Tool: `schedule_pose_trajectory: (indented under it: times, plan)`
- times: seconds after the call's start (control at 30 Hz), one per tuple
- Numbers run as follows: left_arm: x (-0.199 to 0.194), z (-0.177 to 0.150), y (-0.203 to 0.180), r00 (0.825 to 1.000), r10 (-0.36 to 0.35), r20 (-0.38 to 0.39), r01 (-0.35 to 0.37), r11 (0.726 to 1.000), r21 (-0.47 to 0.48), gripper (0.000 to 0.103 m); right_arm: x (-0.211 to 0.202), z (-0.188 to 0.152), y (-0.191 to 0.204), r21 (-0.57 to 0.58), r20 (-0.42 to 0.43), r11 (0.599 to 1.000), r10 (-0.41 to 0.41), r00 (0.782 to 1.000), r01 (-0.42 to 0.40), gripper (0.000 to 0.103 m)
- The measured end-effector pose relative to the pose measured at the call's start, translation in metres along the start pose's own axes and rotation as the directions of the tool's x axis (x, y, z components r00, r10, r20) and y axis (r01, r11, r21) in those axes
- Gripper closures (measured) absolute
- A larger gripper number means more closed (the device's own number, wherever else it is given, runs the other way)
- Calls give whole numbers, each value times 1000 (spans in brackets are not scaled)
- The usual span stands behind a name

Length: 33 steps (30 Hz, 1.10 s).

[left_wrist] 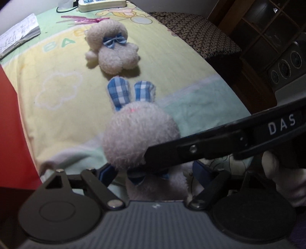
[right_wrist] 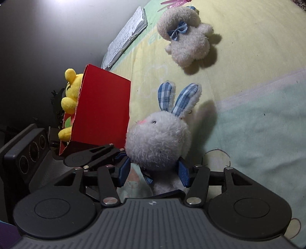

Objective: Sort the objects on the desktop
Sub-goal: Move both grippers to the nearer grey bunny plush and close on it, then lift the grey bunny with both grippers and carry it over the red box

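Observation:
A white plush rabbit (left_wrist: 141, 134) with blue plaid ears lies on the cloth-covered desk (left_wrist: 57, 107). Both grippers are at its neck. My left gripper (left_wrist: 155, 172) has a pad on each side of the rabbit's neck and body, with the right gripper's finger (left_wrist: 191, 151) crossing in front. In the right wrist view my right gripper (right_wrist: 155, 172) straddles the rabbit (right_wrist: 158, 139) with blue pads (right_wrist: 183, 172) close on either side; contact is unclear. A second white plush with a blue bow (left_wrist: 112, 49) lies farther away, also seen in the right wrist view (right_wrist: 189, 42).
A red box (right_wrist: 103, 109) holding a yellow plush (right_wrist: 70, 92) stands left of the rabbit. An open notebook (left_wrist: 19, 34) lies at the far left, a white device (left_wrist: 101, 4) at the back. A patterned stool (left_wrist: 193, 32) and dark shelves are right of the desk edge.

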<state>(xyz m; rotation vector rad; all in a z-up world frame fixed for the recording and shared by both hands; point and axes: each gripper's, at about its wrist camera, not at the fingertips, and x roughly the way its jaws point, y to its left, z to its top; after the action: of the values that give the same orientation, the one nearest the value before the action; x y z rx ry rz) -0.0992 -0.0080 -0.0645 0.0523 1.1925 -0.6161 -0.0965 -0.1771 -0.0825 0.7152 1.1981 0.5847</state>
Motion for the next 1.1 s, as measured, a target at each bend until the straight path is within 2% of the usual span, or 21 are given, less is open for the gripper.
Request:
schedule_pose_trajectory:
  times: [0.17,0.33,0.43,0.5,0.63,0.7,0.77,0.83,0.9,0.97,1.1]
  plan:
    - [-15,-2,18,998,34,55,-30,997,-69,19,-10,-5,5,14,94,1000,26,995,-27,45]
    - [-18,-3,18,996,51,79,-45,996,-76,19,-2,-3,-7,55,133,998,-12,991,5,45]
    - [-11,0,14,995,29,93,-21,996,-85,19,6,-2,-17,90,133,996,-25,991,13,43]
    - [-3,2,14,996,35,78,-27,995,-97,24,10,0,-17,95,131,995,-11,991,-1,42]
    - [4,-2,19,995,57,81,-46,991,-127,23,14,4,-3,27,138,1000,-19,990,15,41]
    - [8,-4,25,997,41,67,-30,989,-145,25,17,4,-2,11,132,1000,-8,991,6,41]
    - [11,-6,26,998,32,62,-22,987,-159,26,21,4,-2,5,123,999,-40,992,40,42]
    - [12,-7,18,997,44,63,-35,990,-135,26,26,0,-5,14,107,999,-44,993,43,43]
    - [10,-8,8,996,50,67,-43,994,-101,27,28,-3,-7,11,93,998,-61,994,60,48]
    - [6,-8,1,997,34,73,-29,996,-80,27,22,-7,-9,13,109,998,-57,992,56,53]
    - [-7,-6,-14,993,2,118,1,1000,-28,27,2,-12,-4,11,147,998,-67,987,66,54]
